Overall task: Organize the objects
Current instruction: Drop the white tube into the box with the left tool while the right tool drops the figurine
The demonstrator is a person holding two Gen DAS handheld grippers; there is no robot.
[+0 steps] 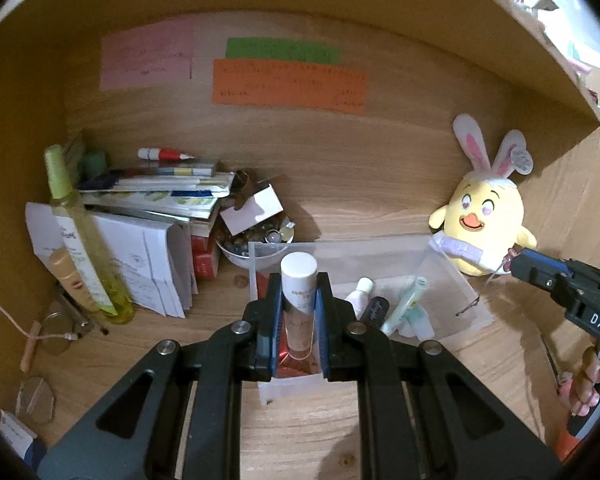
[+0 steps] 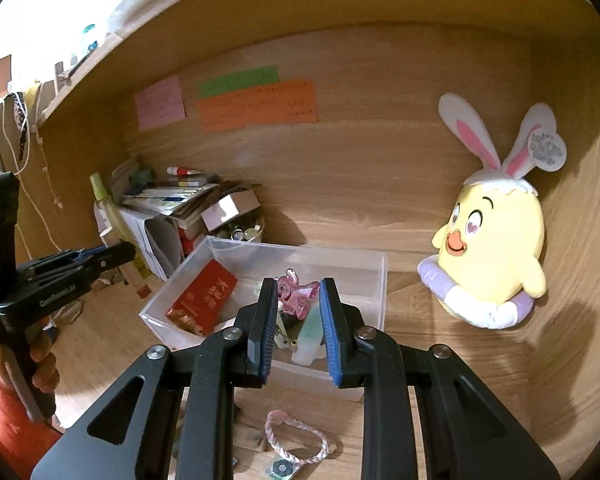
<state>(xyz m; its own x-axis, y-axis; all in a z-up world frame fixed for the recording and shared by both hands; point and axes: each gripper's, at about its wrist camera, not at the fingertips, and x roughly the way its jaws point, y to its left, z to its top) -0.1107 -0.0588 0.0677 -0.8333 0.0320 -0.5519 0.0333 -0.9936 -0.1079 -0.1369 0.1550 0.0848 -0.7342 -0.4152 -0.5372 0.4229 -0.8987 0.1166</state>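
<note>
My left gripper point(image 1: 299, 286) is shut on a small white-capped cosmetic bottle point(image 1: 299, 276) and holds it over the clear plastic box point(image 1: 340, 252). The box holds a red packet point(image 2: 204, 298), a small white tube point(image 1: 360, 292), a dark tube point(image 1: 374, 308) and a pale green vial point(image 1: 406, 300). My right gripper point(image 2: 299, 290) is shut on a pink hair claw clip point(image 2: 296, 296) above the same box point(image 2: 374, 280). The left gripper also shows at the left of the right wrist view point(image 2: 112, 254).
A yellow chick plush with bunny ears point(image 2: 496, 236) leans in the right corner. A pile of papers and booklets point(image 1: 156, 200), a yellow spray bottle point(image 1: 84, 240) and a bowl of trinkets point(image 1: 252, 240) stand at the left. A braided pink bracelet point(image 2: 296, 440) lies on the desk in front.
</note>
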